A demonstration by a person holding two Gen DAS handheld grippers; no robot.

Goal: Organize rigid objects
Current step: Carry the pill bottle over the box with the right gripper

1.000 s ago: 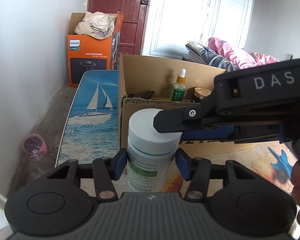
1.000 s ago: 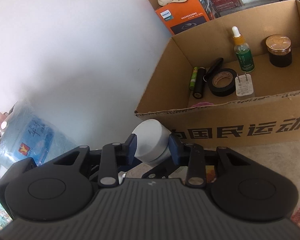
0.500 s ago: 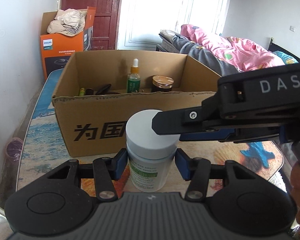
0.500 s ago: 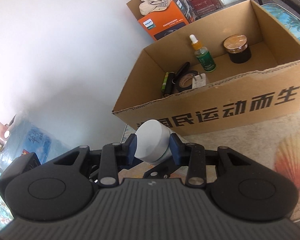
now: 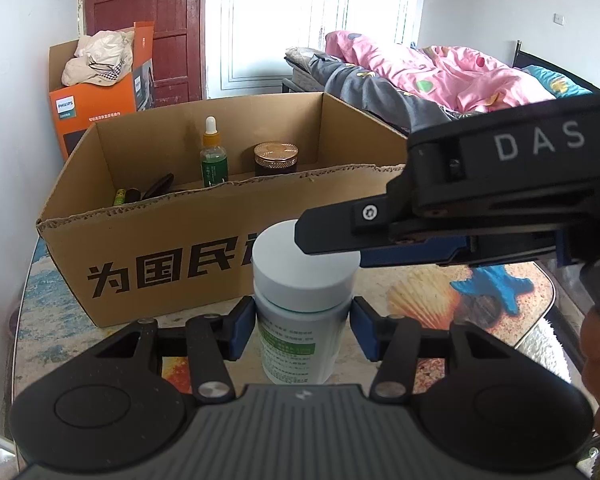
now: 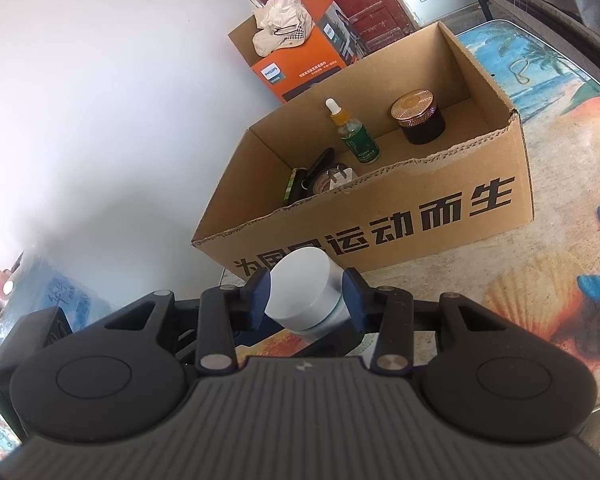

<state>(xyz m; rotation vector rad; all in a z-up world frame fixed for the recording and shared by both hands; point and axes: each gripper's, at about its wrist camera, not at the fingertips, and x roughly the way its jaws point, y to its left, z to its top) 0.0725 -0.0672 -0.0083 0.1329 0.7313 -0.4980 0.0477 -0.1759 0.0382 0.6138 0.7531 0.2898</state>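
Observation:
A white bottle (image 5: pixel 300 344) with a green label and a broad white cap (image 5: pixel 288 268) stands in front of the cardboard box (image 5: pixel 172 240). My left gripper (image 5: pixel 303 326) is shut on the bottle's body just below the cap. From the right, my right gripper (image 6: pixel 305 300) reaches over the top with the cap (image 6: pixel 300 288) between its blue pads. Its jaws are opening, and the pads still look to rest on the cap's sides. One black finger (image 5: pixel 340 232) of it crosses the left wrist view.
Inside the box (image 6: pixel 440 216) are a green dropper bottle (image 6: pixel 356 136), a dark jar with a copper lid (image 6: pixel 420 120), a tape roll and small dark items at its left end. An orange carton (image 5: pixel 96 108) stands behind. A bed with pink bedding (image 5: pixel 440 76) lies to the right.
Both grippers and the bottle have swung across the table, so the box now shows face-on. The right pads stand slightly wider around the cap than before.

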